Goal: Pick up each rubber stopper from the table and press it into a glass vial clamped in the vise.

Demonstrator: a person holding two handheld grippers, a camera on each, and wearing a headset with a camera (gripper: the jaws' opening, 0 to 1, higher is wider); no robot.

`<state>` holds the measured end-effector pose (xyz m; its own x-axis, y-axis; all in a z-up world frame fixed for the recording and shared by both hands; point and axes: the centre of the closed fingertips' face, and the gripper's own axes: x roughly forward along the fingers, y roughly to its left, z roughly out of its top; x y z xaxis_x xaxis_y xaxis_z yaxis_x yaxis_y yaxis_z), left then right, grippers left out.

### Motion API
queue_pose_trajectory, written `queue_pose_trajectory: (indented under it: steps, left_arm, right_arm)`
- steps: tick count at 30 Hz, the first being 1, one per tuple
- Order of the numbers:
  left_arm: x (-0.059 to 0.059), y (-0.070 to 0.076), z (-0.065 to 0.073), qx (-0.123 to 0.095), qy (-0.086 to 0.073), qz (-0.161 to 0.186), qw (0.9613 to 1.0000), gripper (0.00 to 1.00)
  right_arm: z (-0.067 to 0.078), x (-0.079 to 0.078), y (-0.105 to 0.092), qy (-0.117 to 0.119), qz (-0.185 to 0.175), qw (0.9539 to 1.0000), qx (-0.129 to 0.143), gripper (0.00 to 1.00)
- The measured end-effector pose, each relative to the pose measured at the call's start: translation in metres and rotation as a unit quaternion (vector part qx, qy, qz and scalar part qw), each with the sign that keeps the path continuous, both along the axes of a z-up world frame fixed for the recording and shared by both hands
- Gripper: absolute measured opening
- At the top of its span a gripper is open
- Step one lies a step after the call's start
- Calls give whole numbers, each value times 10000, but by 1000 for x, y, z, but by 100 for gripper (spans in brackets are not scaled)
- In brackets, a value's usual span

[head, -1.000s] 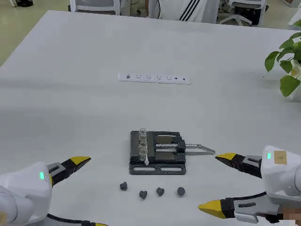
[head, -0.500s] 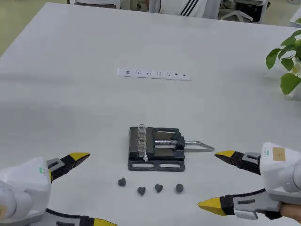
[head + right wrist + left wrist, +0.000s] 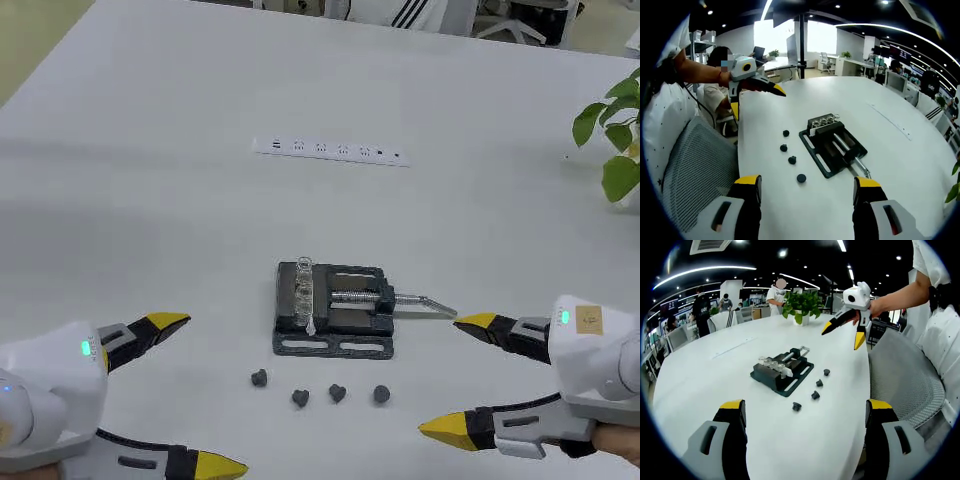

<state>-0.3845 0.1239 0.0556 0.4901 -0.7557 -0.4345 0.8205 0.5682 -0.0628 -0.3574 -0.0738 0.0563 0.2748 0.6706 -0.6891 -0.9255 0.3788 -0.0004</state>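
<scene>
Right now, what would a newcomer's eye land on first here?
The black vise mid-table draws the eye first, clamping a row of glass vials at its left end in the head view. Four dark stoppers lie loose in a row on the white table just in front of it. The left gripper and right gripper flank them, yellow-tipped fingers spread open, holding nothing.
</scene>
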Motion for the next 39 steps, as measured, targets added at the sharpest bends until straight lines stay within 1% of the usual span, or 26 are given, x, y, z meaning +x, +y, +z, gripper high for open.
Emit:
queue_pose_trajectory:
  steps: [8,10,11,17,22,26,28,35,39]
  left_arm:
    - [0,1,1,-24,-29,20,10000,99]
    - [0,2,0,-27,-22,27,10000,99]
    - [0,2,0,-33,-23,31,10000,99]
    - [-1,4,-2,-48,-13,55,10000,99]
    - [0,4,-1,-70,-29,77,9999,99]
    - [0,5,-2,-84,-30,91,9999,99]
    - [1,5,-2,-91,-33,96,9999,99]
    - [1,6,-2,-116,-32,128,9998,99]
    - [2,6,-1,-135,-44,138,9998,99]
  right_arm:
    - [1,0,11,17,306,9994,-178,69]
    - [1,1,14,53,368,9991,-208,69]
    - [1,1,16,27,444,9987,-242,69]
    - [-1,1,21,82,689,9968,-397,65]
    - [-3,1,26,82,919,9942,-558,62]
    - [-6,0,30,113,1062,9921,-665,60]
    - [-9,-2,30,153,1133,9904,-771,58]
    - [-17,-2,33,236,1331,9860,-976,49]
    - [-22,-3,35,264,1467,9823,-1131,43]
